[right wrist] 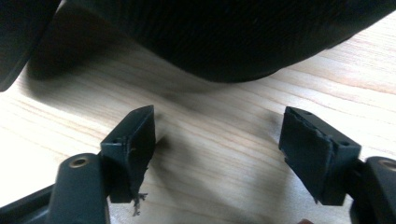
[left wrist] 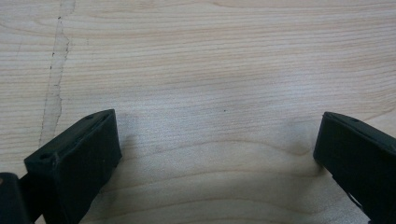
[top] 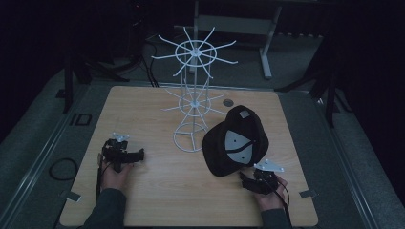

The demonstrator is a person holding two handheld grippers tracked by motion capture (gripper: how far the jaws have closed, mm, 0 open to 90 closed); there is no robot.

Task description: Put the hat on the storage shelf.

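A black cap (top: 234, 140) lies upside down on the wooden table (top: 157, 191), its grey lining facing up, right of the white wire rack (top: 193, 95). My right gripper (top: 248, 179) rests on the table just below the cap, open, with nothing between its jaws. In the right gripper view the cap's dark edge (right wrist: 224, 42) lies just beyond the open gripper (right wrist: 217, 144). My left gripper (top: 136, 155) sits at the table's left, held by a hand, open and empty. In the left gripper view its gripper (left wrist: 217, 149) spans bare wood.
The wire rack has two rings of prongs on a pole, with a round base (top: 188, 140) close to the cap's left side. A small round grommet (top: 228, 102) sits near the table's far edge. Dark stands and cables (top: 143, 62) surround the table on the floor.
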